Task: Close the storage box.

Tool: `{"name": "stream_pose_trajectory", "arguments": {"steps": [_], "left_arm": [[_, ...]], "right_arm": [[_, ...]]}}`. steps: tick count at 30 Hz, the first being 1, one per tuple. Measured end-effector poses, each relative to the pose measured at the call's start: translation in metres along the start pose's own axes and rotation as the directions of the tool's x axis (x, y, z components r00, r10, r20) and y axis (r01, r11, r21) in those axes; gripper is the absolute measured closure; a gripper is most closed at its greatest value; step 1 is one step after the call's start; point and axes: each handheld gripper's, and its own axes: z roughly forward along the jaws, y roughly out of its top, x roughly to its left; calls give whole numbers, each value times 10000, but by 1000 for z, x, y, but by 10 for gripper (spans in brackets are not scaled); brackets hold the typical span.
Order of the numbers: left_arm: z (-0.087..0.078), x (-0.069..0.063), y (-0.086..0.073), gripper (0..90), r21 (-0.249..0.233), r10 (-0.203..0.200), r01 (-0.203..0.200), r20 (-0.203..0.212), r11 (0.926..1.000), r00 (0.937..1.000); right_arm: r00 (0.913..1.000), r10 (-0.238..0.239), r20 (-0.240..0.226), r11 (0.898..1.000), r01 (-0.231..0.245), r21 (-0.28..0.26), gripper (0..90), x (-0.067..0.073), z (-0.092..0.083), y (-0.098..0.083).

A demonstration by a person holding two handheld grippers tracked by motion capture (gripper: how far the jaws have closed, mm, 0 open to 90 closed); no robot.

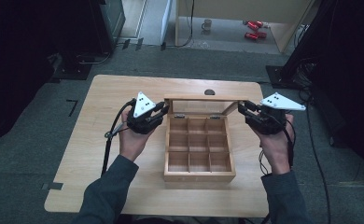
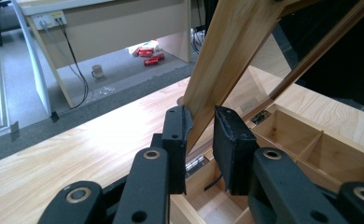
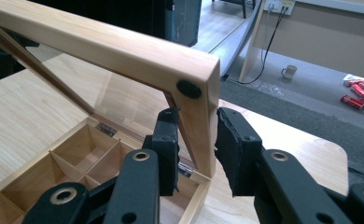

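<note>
The light wooden box with nine compartments point(image 1: 199, 149) sits near the middle of the pale wooden table point(image 1: 101, 140), a bit to the right, its long axis running near to far. Its glass-paned wooden lid point(image 1: 203, 106) is hinged at the far edge and stands up, approx. upright, leaning a little away from the person; the lid's long axis goes left to right. All 9 compartments look empty; bare wood bottoms.

Left gripper point(image 1: 164, 111) is at the lid's left side rail; in the left gripper view point(image 2: 201, 140) its jaws are pinching this rail, pads on both sides. Right gripper point(image 1: 243, 108) is at the lid's right rail; in the right gripper view point(image 3: 196, 144) the jaws are closed in on the rail, though a thin gap shows at one pad.

The gripper views show metal hinges point(image 2: 195, 163) at the box's far wall and a black round bumper point(image 3: 188, 88) on the lid corner. The high view shows the person's two dark sleeves point(image 1: 106, 191).
</note>
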Motion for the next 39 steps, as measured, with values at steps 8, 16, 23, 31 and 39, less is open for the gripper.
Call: {"name": "stream_pose_trajectory", "arguments": {"steps": [8, 16, 23, 31, 39], "left_arm": [[-2, -3, -3, 745, 82, -15, 14, 13, 10000, 10000], [-8, -8, -7, 723, -59, -60, 60, 152, 10000, 9999], [-23, -14, -2, 685, -344, -168, 177, 269, 9993, 9995], [-37, -23, 3, 665, -589, -73, 99, 442, 9982, 9990], [-43, -28, 7, 650, -621, -142, 170, 463, 9979, 9988]], "right_arm": [[9998, 134, -168, 9999, -136, -102, 692, 2, -9, -2], [9998, 100, -193, 9999, -102, -72, 686, 6, -15, -7], [9997, 129, -211, 9999, -131, -98, 684, 8, -18, -12], [9992, 303, -277, 9994, -307, -139, 678, 10, -20, -17], [9993, 248, -268, 9997, -250, -59, 672, 13, -24, -22]]}}
